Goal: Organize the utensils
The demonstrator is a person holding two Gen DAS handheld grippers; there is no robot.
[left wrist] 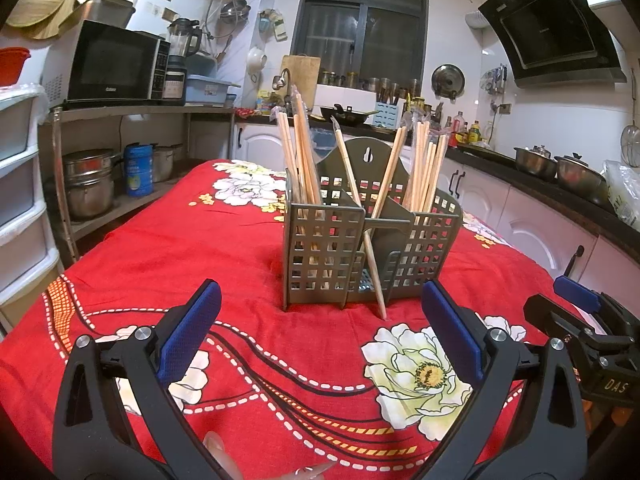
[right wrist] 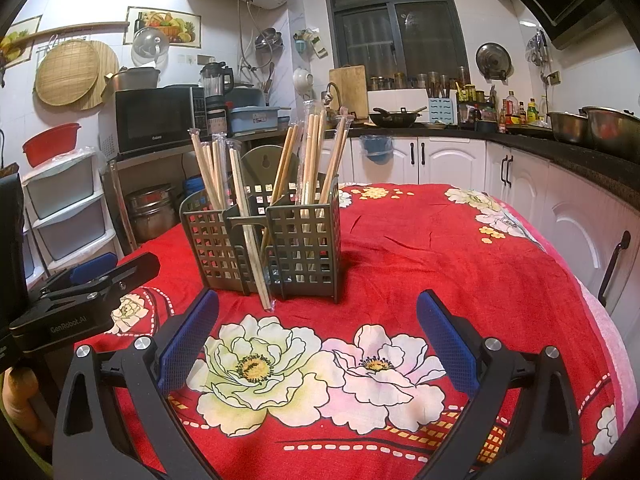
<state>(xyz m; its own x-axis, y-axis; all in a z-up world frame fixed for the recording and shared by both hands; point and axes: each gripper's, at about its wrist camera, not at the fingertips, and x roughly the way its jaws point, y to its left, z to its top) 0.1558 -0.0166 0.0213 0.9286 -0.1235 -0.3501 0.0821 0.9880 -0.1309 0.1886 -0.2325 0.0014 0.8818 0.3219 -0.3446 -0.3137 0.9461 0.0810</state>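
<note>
A grey perforated utensil holder (left wrist: 320, 256) stands on the red floral tablecloth (left wrist: 248, 360), filled with several wrapped wooden chopsticks (left wrist: 304, 160). One chopstick (left wrist: 374, 280) leans out of its front gap with its tip on the cloth. My left gripper (left wrist: 320, 336) is open and empty, a little in front of the holder. In the right wrist view the holder (right wrist: 304, 248) sits ahead and left, with the leaning chopstick (right wrist: 260, 280) in front. My right gripper (right wrist: 318, 332) is open and empty. Each gripper shows at the edge of the other's view.
The table edge falls off to the right beside white cabinets (right wrist: 580, 220). A counter with pots (left wrist: 560, 168) runs along the right. A shelf with a microwave (left wrist: 116, 64) and plastic drawers (left wrist: 20, 184) stand to the left.
</note>
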